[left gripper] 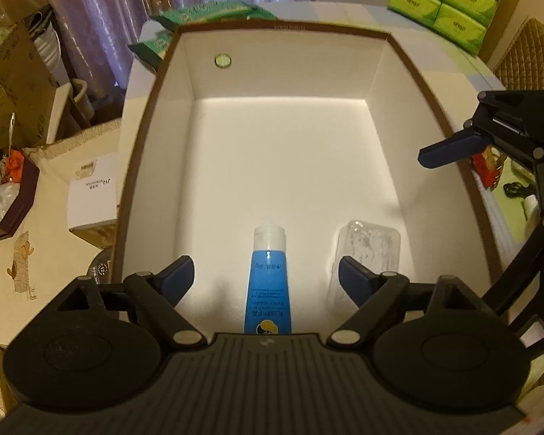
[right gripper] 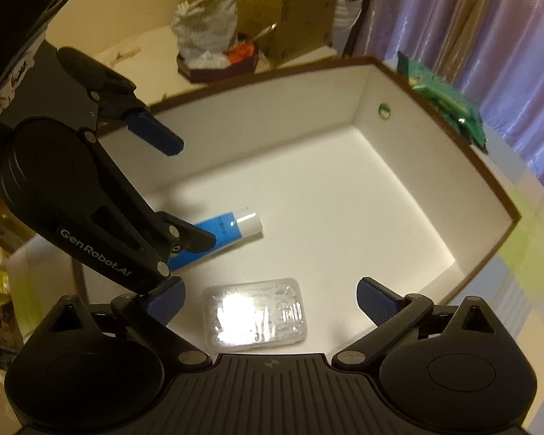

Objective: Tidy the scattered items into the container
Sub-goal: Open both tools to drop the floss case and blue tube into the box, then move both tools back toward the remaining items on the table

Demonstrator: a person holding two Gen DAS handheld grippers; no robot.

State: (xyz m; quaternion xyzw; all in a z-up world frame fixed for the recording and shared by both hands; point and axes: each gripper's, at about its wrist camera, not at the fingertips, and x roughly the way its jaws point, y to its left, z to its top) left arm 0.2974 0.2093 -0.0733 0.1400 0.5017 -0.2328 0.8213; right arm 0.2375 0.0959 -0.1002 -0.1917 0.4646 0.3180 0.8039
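Left wrist view looks down into the white container (left gripper: 286, 166), where a blue tube (left gripper: 269, 282) and a clear plastic case (left gripper: 368, 253) already lie side by side on its floor. The left gripper (left gripper: 263, 275) hangs over the tube with fingers apart and empty; the right gripper (right gripper: 270, 302) hovers above the case, fingers likewise spread, holding nothing. Both drops look finished. Next, I judge, each gripper must lift clear and seek items left on the desk (left gripper: 54, 253), such as the green packets (right gripper: 442, 101) beyond the rim.
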